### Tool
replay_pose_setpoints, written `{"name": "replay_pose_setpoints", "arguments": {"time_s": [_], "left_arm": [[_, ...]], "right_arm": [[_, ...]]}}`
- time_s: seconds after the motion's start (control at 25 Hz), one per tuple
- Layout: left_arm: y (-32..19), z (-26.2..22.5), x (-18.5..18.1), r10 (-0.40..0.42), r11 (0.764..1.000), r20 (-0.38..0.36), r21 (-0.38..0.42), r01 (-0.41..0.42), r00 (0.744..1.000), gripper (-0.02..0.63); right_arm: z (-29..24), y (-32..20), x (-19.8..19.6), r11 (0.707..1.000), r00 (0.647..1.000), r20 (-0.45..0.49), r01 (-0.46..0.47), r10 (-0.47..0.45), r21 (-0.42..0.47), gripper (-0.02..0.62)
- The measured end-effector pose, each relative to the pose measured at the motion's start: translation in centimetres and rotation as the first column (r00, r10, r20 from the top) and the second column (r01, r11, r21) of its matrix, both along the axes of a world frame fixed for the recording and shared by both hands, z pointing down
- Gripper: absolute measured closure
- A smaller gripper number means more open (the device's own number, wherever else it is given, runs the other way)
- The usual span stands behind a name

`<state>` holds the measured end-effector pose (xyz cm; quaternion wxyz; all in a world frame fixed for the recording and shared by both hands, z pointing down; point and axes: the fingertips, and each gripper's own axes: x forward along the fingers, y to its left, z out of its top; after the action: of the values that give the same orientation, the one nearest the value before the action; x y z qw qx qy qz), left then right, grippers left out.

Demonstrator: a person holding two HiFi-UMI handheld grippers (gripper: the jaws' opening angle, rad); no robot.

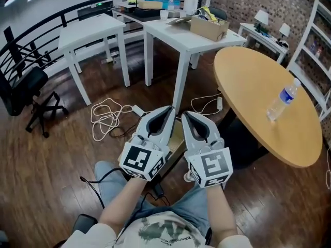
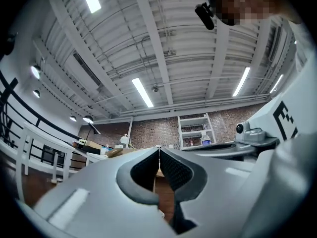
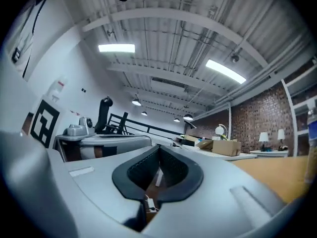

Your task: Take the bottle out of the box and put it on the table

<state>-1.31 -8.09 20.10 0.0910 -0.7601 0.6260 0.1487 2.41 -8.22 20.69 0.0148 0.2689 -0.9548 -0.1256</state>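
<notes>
A clear plastic bottle [image 1: 282,101] with a blue label and cap stands upright on the round wooden table [image 1: 248,71] at the right. Its edge shows at the far right of the right gripper view [image 3: 312,128], above that table's top [image 3: 277,170]. An open cardboard box [image 1: 208,27] sits on a white table further back and shows small in the right gripper view [image 3: 227,147]. My left gripper [image 1: 170,109] and right gripper [image 1: 184,113] are side by side low over my lap, well short of the bottle. Both are shut with nothing between the jaws, tips meeting [image 2: 158,148] [image 3: 158,147].
Two white tables [image 1: 93,30] [image 1: 176,35] stand ahead, the nearer one cluttered with the box and small items. Loose white cables [image 1: 111,118] lie on the wooden floor. A black office chair [image 1: 31,94] and a curved railing are at the left; white shelving [image 1: 315,45] is at the right.
</notes>
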Motion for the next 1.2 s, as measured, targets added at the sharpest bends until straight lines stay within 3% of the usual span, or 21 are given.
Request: {"name": "replay_pose_setpoints", "arguments": {"time_s": [0.28, 0.4, 1.2], "left_arm": [[2.8, 3.2, -1.8, -0.057, 0.997, 0.015, -0.053, 0.058, 0.998, 0.6], [3.3, 4.2, -2.1, -0.066, 0.995, 0.017, -0.07, 0.067, 0.998, 0.601], [2.4, 5.4, -0.5, -0.018, 0.995, -0.003, -0.095, 0.018, 1.0, 0.601]], "right_arm": [[2.4, 2.7, -2.4, 0.98, 0.986, 0.143, 0.105, -0.081, -0.167, 0.595], [4.0, 2.8, -2.6, 0.973, 0.987, 0.146, 0.099, -0.069, -0.208, 0.595], [5.8, 1.8, -1.5, 0.977, 0.995, 0.096, 0.028, -0.008, -0.209, 0.595]]}}
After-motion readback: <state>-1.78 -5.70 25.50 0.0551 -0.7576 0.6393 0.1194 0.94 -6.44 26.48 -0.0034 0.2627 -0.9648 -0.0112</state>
